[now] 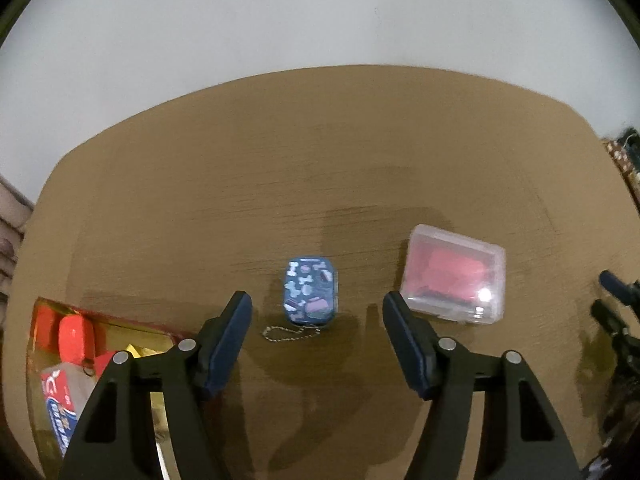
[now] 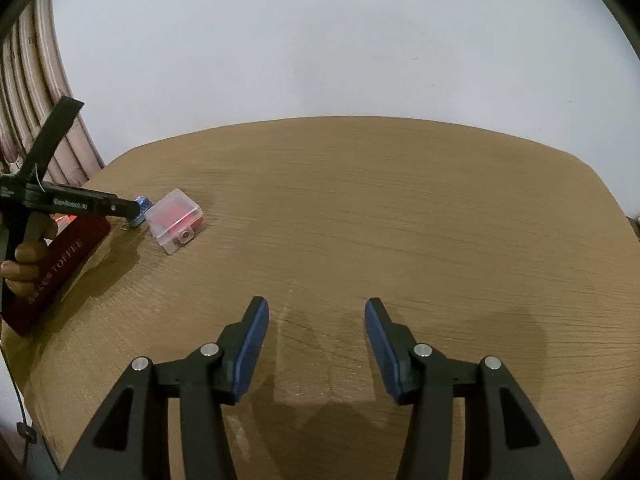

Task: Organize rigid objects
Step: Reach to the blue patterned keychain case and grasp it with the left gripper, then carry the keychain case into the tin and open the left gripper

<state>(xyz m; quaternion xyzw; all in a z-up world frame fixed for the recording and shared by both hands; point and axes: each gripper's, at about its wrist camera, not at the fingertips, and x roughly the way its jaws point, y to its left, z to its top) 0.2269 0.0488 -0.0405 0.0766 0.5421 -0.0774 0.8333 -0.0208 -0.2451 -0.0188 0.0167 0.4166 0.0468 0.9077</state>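
A small blue patterned case (image 1: 311, 295) with a bead chain lies on the wooden table (image 1: 320, 152), just ahead of and between my open left gripper's (image 1: 316, 300) fingers. A clear plastic box with red contents (image 1: 454, 276) lies to its right. It also shows in the right wrist view (image 2: 174, 220), with the blue case (image 2: 142, 206) partly hidden behind the left gripper. My right gripper (image 2: 316, 306) is open and empty over bare table.
A red and gold box (image 1: 52, 360) at the left front holds an orange item (image 1: 76, 338) and a red-blue packet (image 1: 60, 400). Its dark red side (image 2: 56, 268) shows in the right wrist view. A curtain (image 2: 36, 92) hangs at the left. The table's far edge meets a white wall.
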